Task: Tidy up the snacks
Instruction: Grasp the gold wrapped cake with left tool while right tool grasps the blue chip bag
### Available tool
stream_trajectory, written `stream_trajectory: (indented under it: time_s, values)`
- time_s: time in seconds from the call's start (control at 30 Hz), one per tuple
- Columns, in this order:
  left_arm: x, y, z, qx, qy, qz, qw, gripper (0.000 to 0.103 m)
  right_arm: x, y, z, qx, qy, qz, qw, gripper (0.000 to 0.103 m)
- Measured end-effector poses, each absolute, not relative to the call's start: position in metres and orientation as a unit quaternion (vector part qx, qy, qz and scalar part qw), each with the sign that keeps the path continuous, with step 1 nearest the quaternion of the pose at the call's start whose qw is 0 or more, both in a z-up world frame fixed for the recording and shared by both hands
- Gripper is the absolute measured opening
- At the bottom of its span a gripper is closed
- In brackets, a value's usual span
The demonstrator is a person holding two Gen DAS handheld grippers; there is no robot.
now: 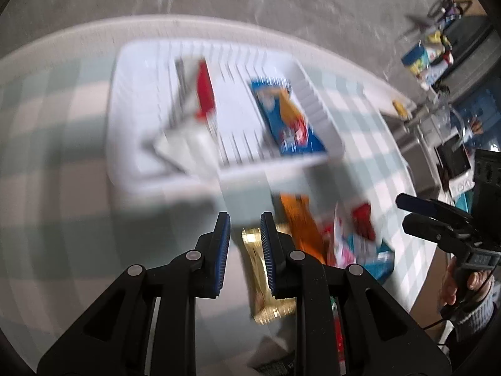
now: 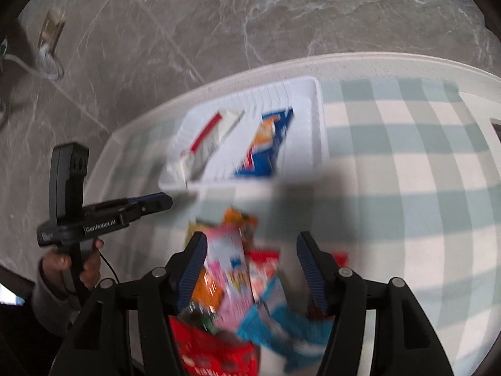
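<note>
A white slotted basket [image 1: 125, 100] [image 2: 317, 125] stands on the checked table and holds a red-and-white packet [image 1: 204, 94] [image 2: 213, 138] and a blue packet [image 1: 286, 116] [image 2: 266, 147]. Nearer me lies a loose pile of snacks: a gold packet [image 1: 258, 266], an orange packet [image 1: 300, 225] [image 2: 208, 288], a pink packet [image 2: 228, 269], a red pack [image 2: 216, 354] and a teal one [image 1: 383, 260] [image 2: 281, 329]. My left gripper [image 1: 245, 217] [image 2: 166, 202] is shut and empty, above the gold packet. My right gripper [image 2: 251, 239] [image 1: 407, 211] hangs open over the pile, its pads clear of the packets.
The round table [image 2: 407, 156] has a pale green and white checked cloth; its edge curves close behind the basket. Grey marble floor [image 2: 250, 15] lies beyond, with a cable and plug [image 2: 47, 53]. Cluttered shelves [image 1: 432, 59] stand at the far right. A hand [image 2: 84, 266] grips each handle.
</note>
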State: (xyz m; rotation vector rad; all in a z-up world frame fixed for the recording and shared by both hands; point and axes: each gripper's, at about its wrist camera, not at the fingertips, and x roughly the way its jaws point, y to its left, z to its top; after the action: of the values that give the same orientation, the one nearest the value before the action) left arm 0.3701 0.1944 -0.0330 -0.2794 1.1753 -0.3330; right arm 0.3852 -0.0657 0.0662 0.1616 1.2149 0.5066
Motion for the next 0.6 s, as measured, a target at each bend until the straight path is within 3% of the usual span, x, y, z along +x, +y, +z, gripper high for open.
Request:
stream_trajectory:
  time_s: [0.27,0.6]
  values:
    - [0.351,0.164,-0.055,-0.113,0.574,-0.169,0.793,0.019,0.329,-0.075,0.056,0.010,0.570,0.205,0.795,0.067]
    - [0.354,0.150,-0.064,-0.096,0.584,-0.177,0.786,0.021,0.319,-0.060,0.048,-0.121,0.554,0.213,0.796,0.067]
